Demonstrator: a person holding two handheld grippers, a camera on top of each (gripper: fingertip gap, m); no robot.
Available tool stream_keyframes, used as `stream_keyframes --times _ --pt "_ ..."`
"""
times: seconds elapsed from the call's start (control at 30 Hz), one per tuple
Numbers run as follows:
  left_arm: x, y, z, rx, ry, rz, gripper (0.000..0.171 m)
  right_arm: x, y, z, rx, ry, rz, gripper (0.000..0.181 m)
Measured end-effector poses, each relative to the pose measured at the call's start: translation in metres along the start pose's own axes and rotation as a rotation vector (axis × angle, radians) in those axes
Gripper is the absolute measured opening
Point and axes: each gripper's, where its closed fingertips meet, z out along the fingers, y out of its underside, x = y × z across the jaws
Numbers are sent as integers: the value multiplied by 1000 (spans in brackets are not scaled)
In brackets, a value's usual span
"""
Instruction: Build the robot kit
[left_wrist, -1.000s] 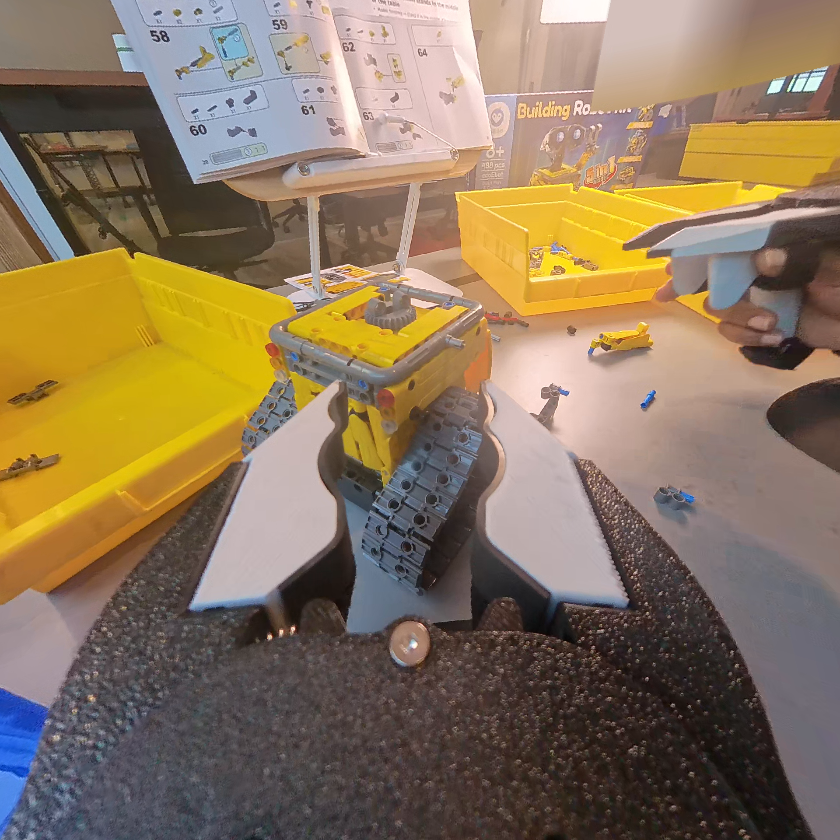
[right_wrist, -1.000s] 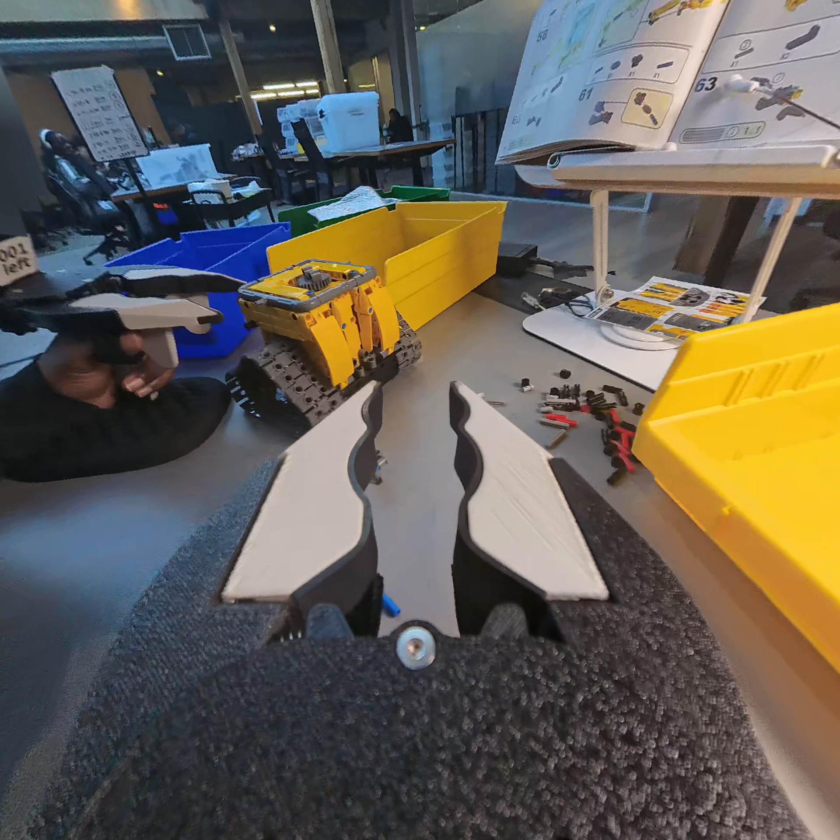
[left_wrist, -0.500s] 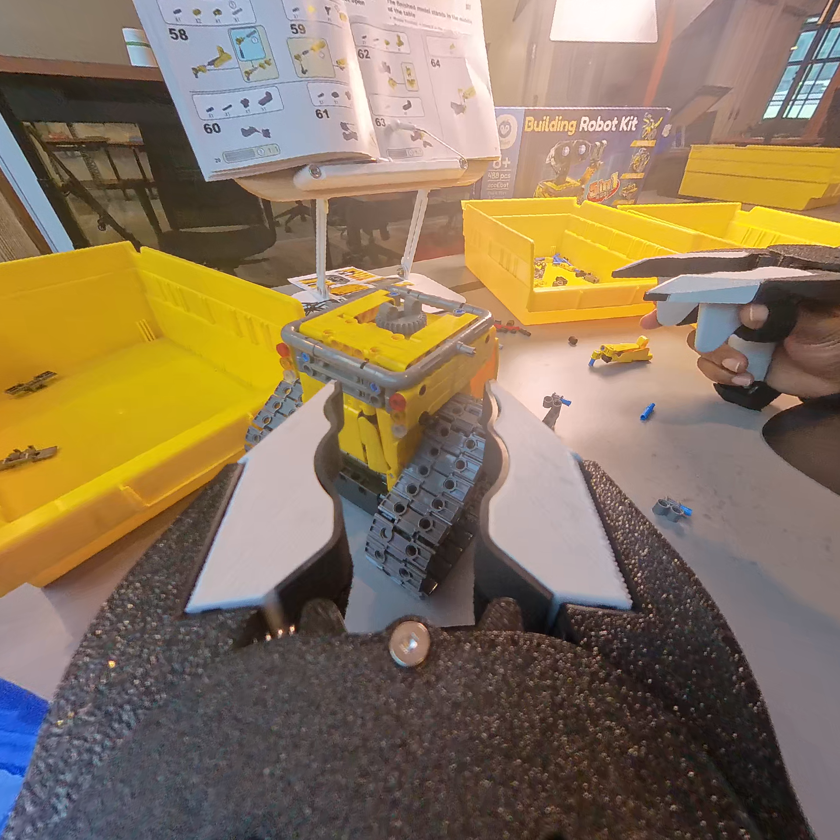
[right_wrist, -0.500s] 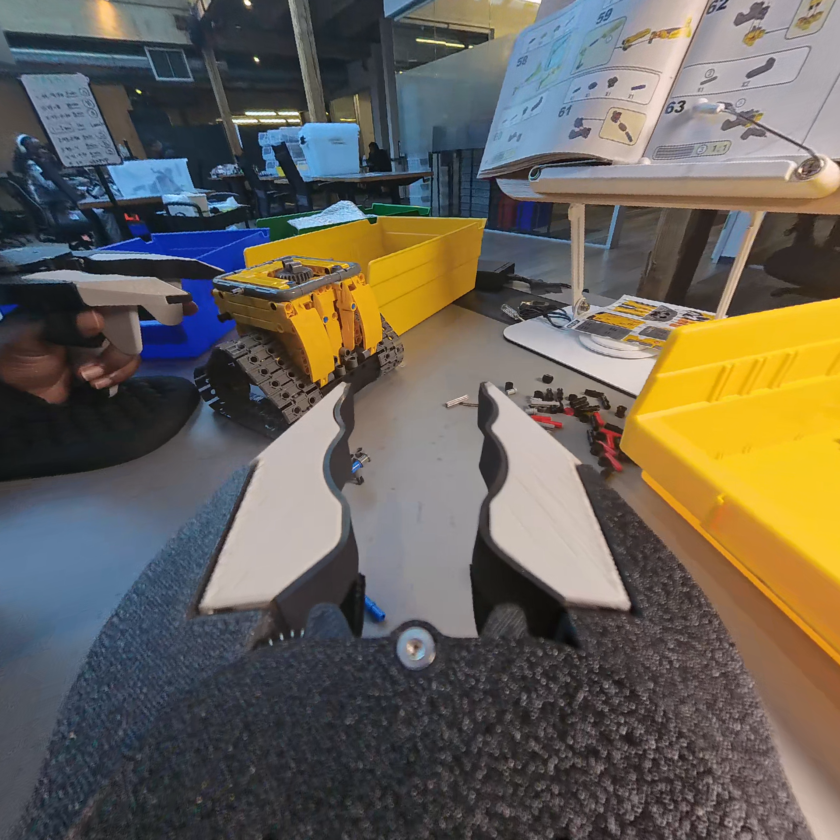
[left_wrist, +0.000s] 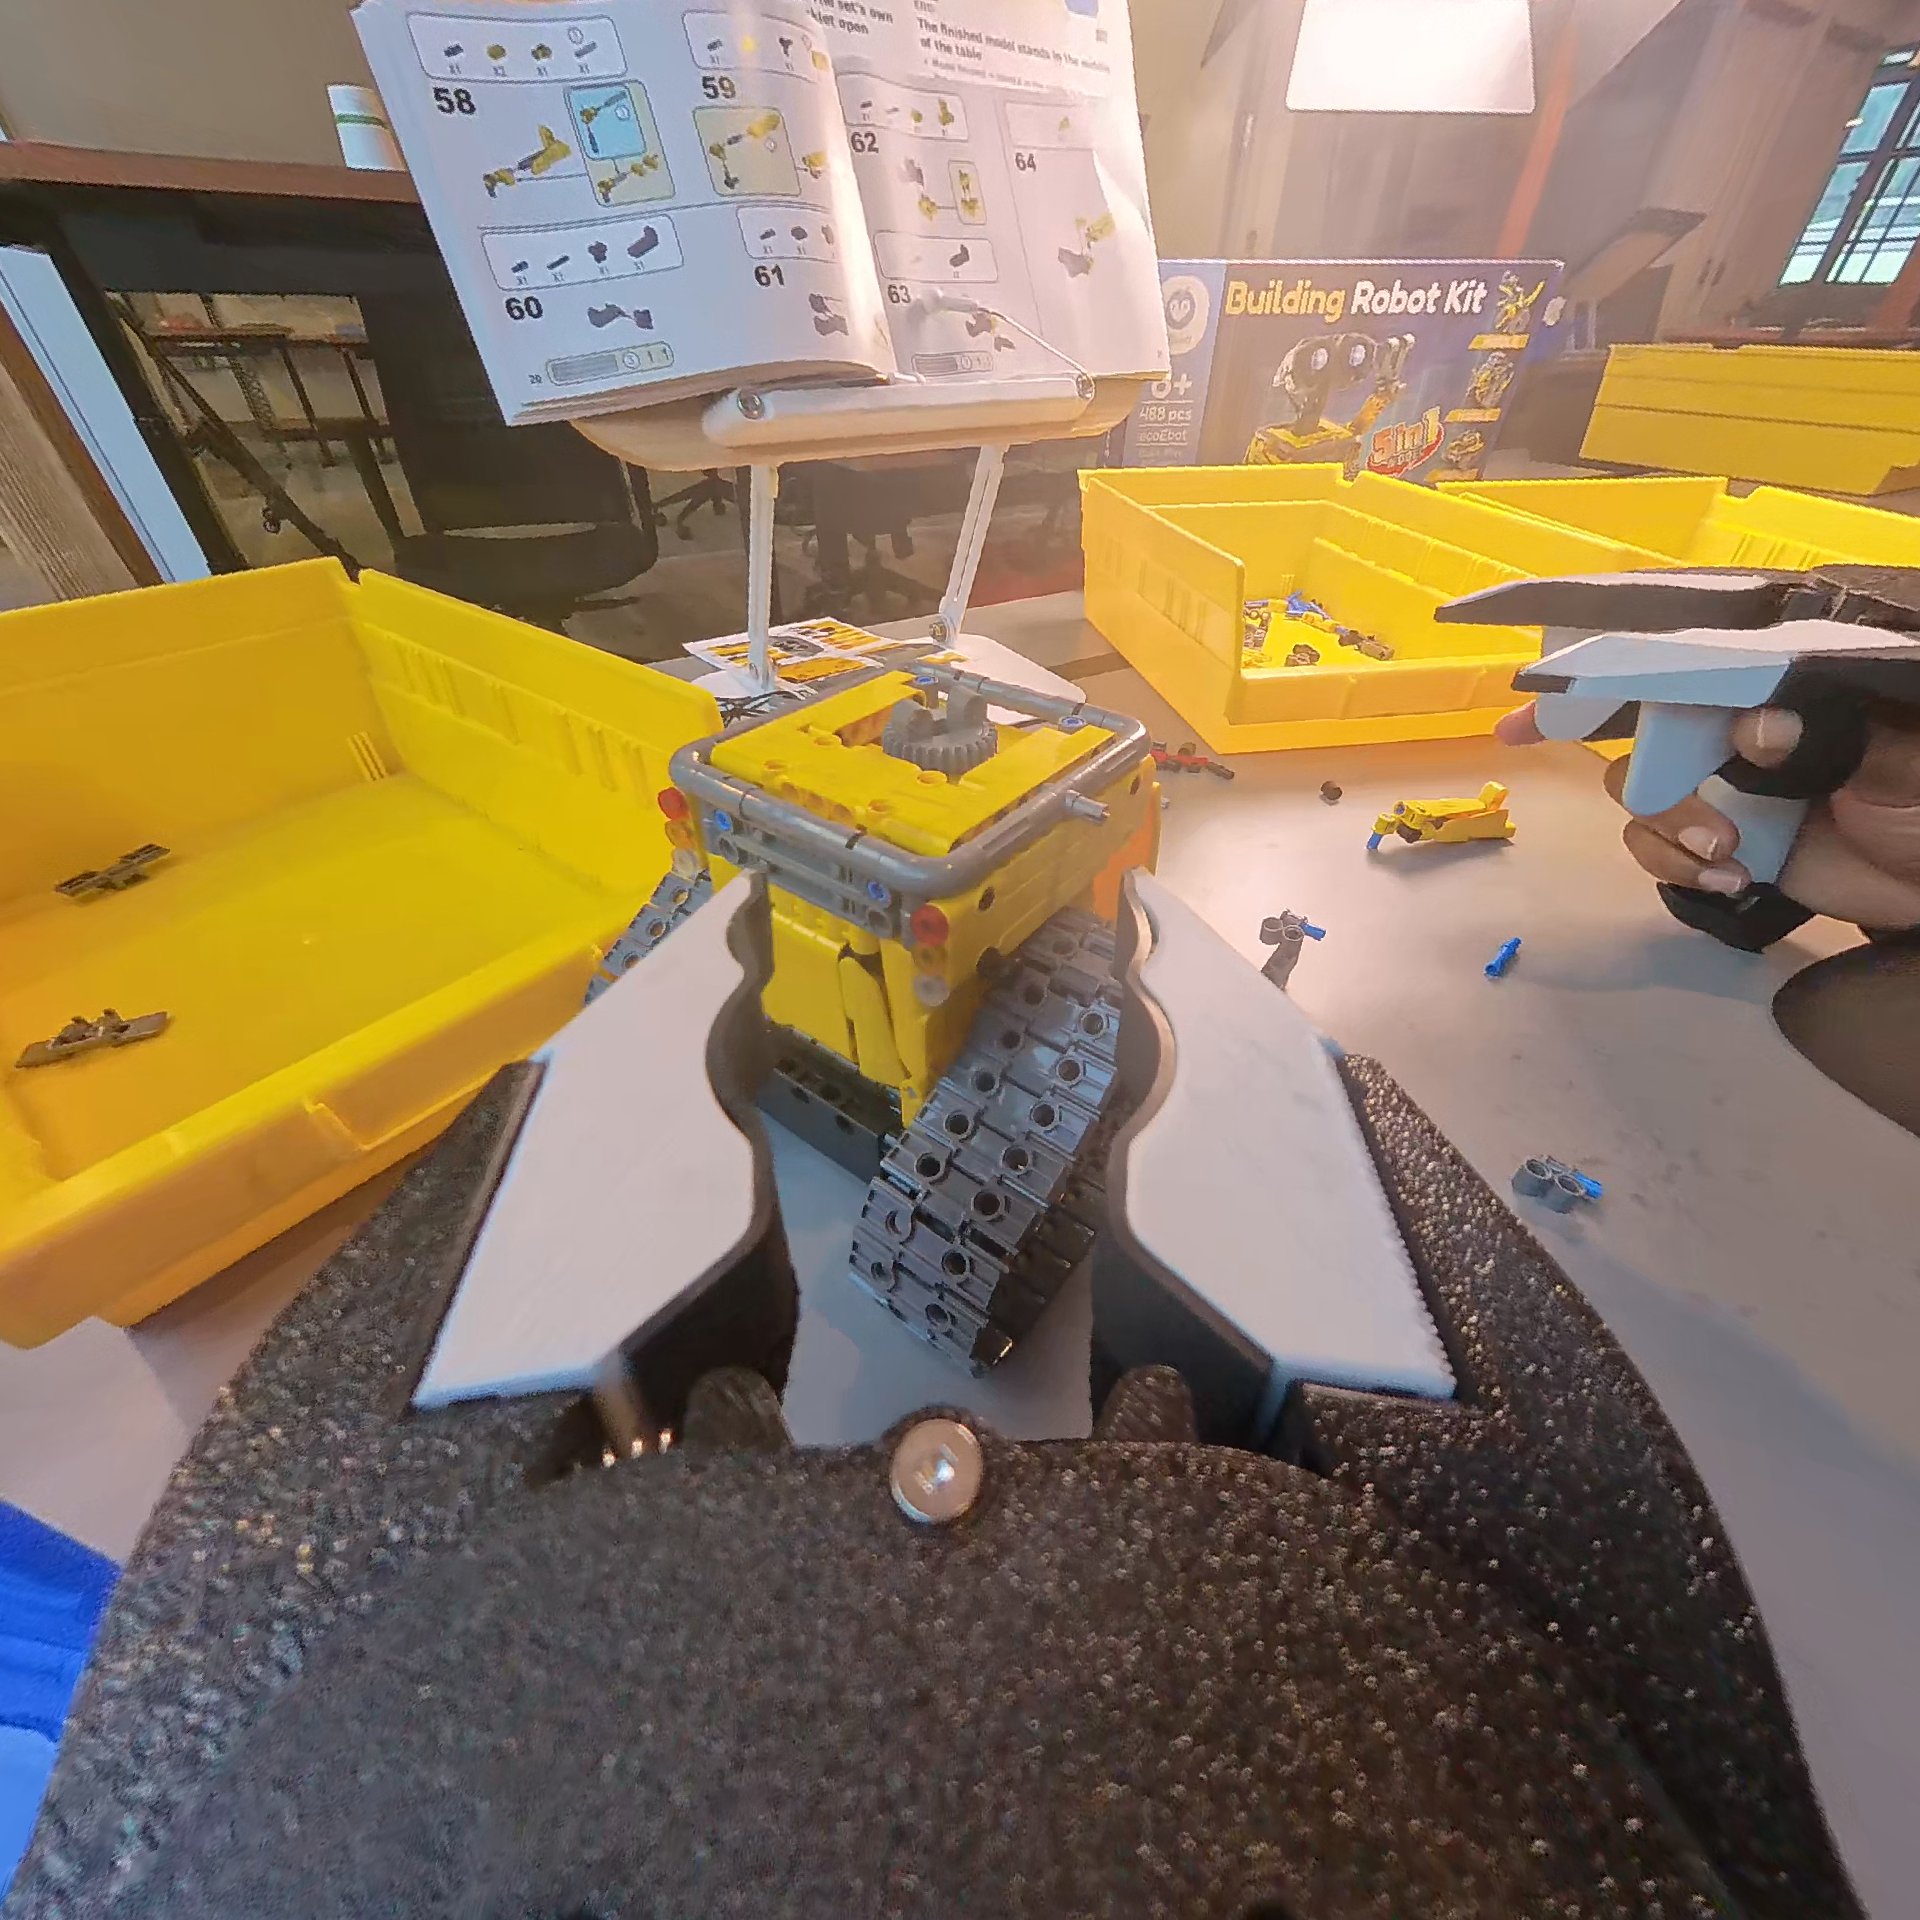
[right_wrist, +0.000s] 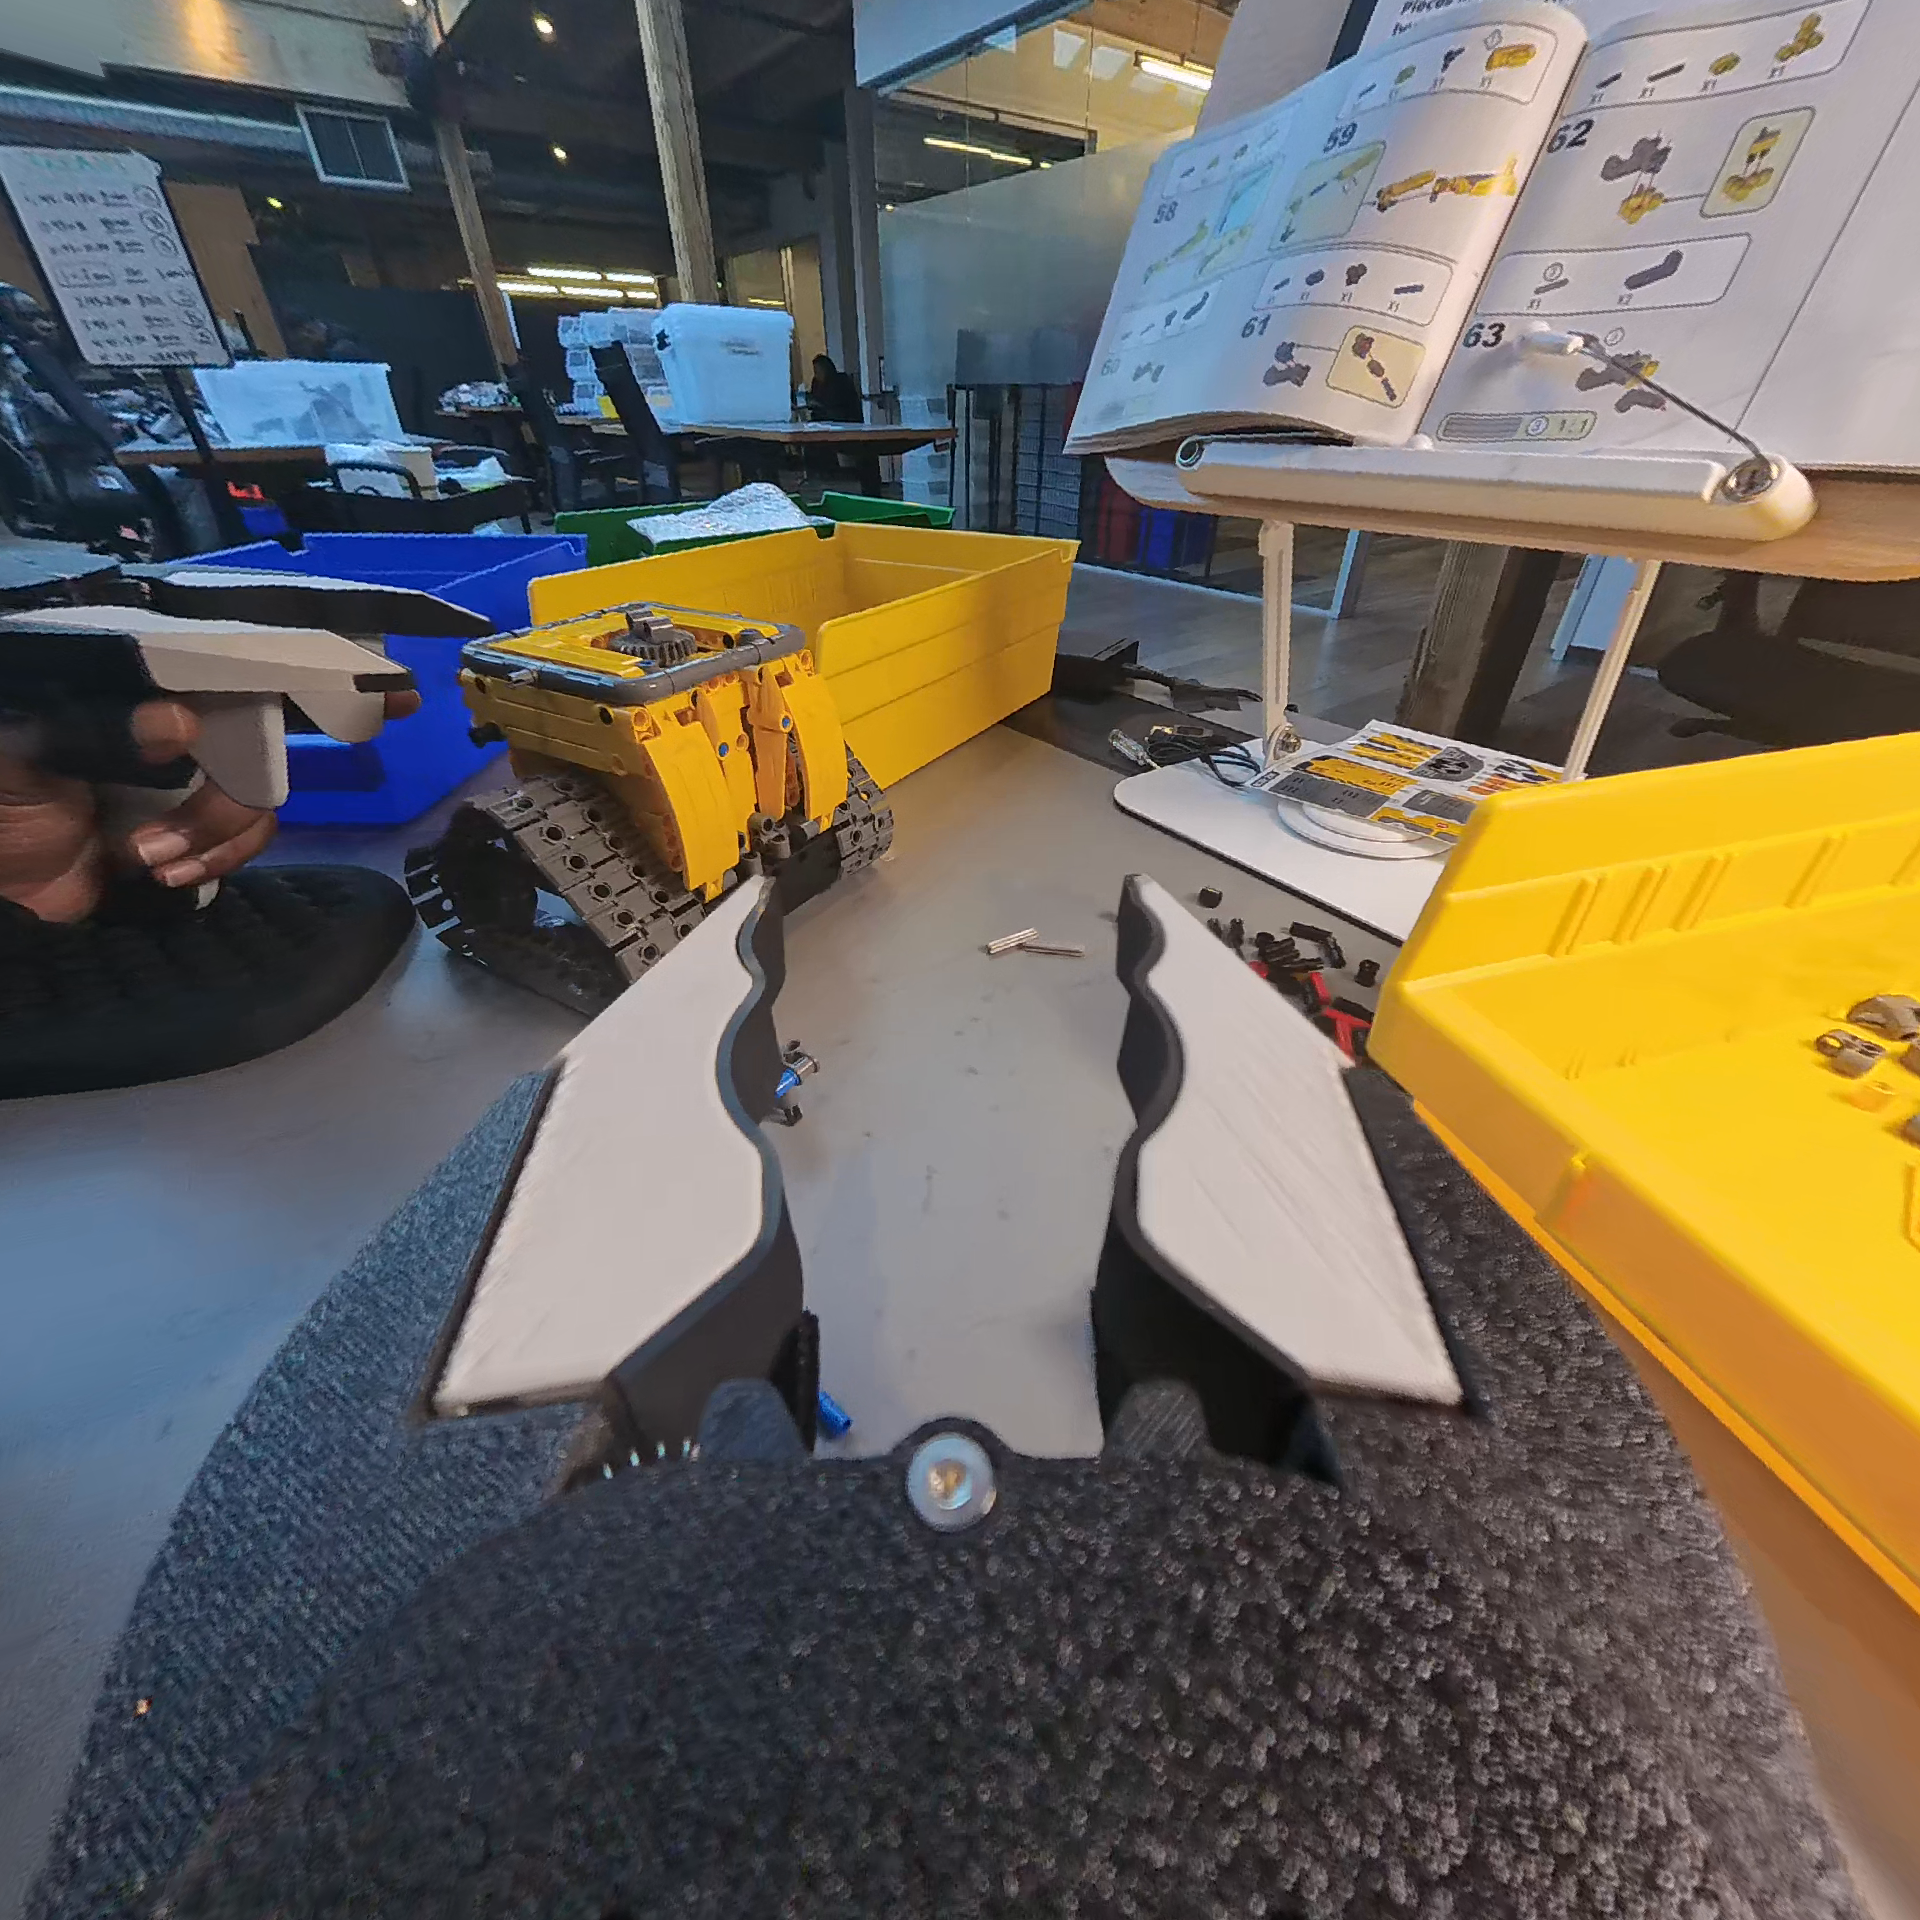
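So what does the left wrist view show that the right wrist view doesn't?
Only the left wrist view: the kit box, a small yellow sub-assembly on the table, and the left tongs straddling the yellow tracked model. Only the right wrist view: the blue bin, two metal pins, and the right tongs, open and empty. Both: the model and the instruction booklet.

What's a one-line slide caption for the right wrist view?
Open right gripper above grey table, empty; tracked yellow brick robot ahead-left, yellow bin right.
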Motion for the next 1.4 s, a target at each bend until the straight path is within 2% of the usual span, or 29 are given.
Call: stream_keyframes --times 0.77,1.4 --pt "-4 -3 -2 17 -30 6 68 2 -6 -3 23 38 -39 76" --pt "-3 -1 0 10 -29 13 69 1 -3 -1 11 33 -33 75"
